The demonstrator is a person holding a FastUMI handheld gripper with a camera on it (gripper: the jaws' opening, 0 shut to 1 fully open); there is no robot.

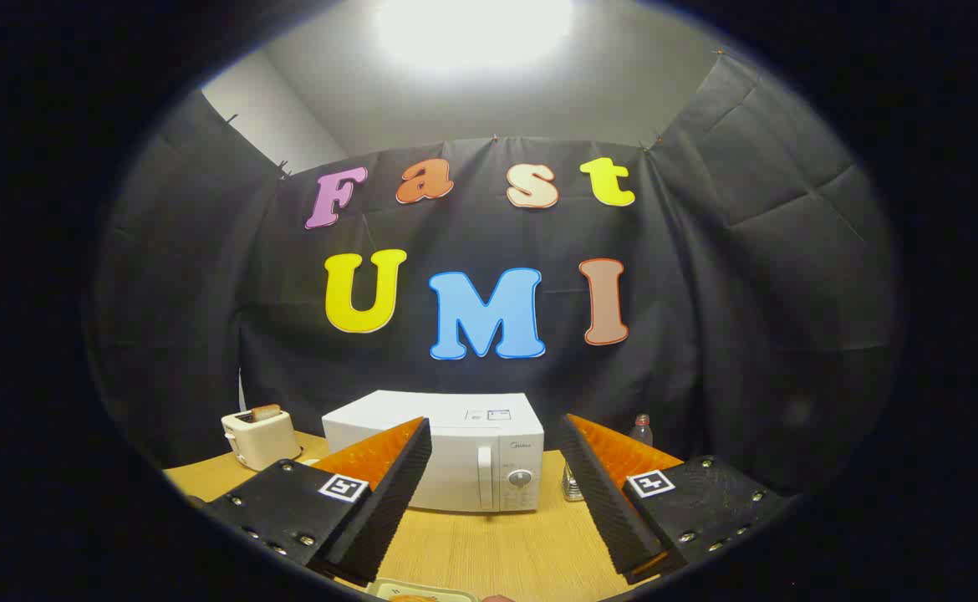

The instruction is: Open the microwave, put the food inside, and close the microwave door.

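The gripper (496, 468) is released, its two fingers spread wide apart with nothing between them, held above the wooden table (489, 548). Straight ahead, beyond the fingertips and framed by the gap between them, stands the white microwave (455, 447) with its door shut; the upright door handle (485, 478) and a round dial (520, 478) sit on the front toward the right finger. Just below the gripper, at the near edge of the table, the rim of a pale tray (426, 590) with the food (410, 598) on it peeps into sight. Beyond the left finger sits a cream toaster (259, 436) with a slice of bread in its slot. Beyond the right finger, beside the microwave, are a clear bottle (640, 430) and a small glass shaker (572, 485).
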